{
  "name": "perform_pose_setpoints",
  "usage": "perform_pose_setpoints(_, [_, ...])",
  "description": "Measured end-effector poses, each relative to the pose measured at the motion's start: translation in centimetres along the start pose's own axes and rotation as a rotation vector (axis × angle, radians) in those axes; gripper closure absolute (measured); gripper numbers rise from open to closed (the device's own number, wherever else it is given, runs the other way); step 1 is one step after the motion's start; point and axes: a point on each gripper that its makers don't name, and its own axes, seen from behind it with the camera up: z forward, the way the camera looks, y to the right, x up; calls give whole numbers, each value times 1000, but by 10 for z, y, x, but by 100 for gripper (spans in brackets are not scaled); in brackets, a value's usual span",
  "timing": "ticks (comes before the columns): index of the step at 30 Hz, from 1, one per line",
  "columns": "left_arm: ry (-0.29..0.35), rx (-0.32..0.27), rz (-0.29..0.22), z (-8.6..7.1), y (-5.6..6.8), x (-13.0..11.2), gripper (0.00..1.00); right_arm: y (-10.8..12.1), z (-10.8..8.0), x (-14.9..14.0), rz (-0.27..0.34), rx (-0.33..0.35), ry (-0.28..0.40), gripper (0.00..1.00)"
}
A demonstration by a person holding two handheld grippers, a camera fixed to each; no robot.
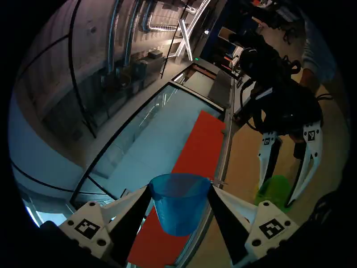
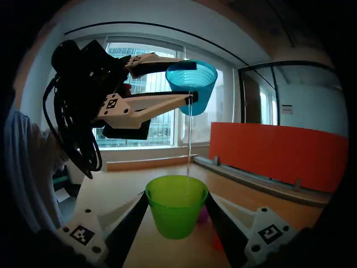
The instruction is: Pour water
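My left gripper (image 1: 180, 193) is shut on a translucent blue cup (image 1: 180, 210), gripped at its sides. In the right gripper view that left gripper (image 2: 193, 79) holds the blue cup (image 2: 196, 100) high and tipped over. A thin stream of water (image 2: 189, 138) falls from its rim into the green cup (image 2: 176, 207) below. My right gripper (image 2: 176, 196) is shut on the green cup, which stands upright just above the wooden table (image 2: 134, 178). In the left gripper view the right gripper (image 1: 276, 194) and the green cup (image 1: 273, 190) sit lower right.
An orange divider panel (image 2: 276, 152) runs along the table's right side, also seen as the orange divider panel (image 1: 196, 152) beside a glass wall. A small purple object (image 2: 203, 216) and a red one (image 2: 216, 243) lie behind the green cup. A person's sleeve (image 2: 26, 169) is at left.
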Motion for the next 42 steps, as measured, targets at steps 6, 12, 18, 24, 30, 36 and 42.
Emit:
perform_pose_setpoints(6, [1, 8, 34, 0, -2, 2, 12, 0, -2, 0, -2, 0, 2, 9])
perform_pose_setpoints(12, [0, 18, 55, -1, -6, 3, 12, 2, -3, 1, -3, -8, 4, 9])
perform_pose_setpoints(18, [0, 18, 82, -1, -6, 5, 12, 4, -4, 2, -4, -12, 7, 9])
perform_pose_setpoints(24, [-2, 22, 103, -2, -6, 5, 12, 5, -5, 1, -6, -16, 6, 9])
perform_pose_setpoints(30, [-2, 30, 124, -4, -8, 7, 12, 6, -5, 1, -8, -18, 7, 9])
perform_pose_setpoints(36, [0, 35, 147, -7, -12, 9, 12, 6, -4, 2, -10, -18, 6, 9])
perform_pose_setpoints(42, [1, 38, 167, -10, -14, 11, 12, 5, -3, 2, -15, -18, 4, 9])
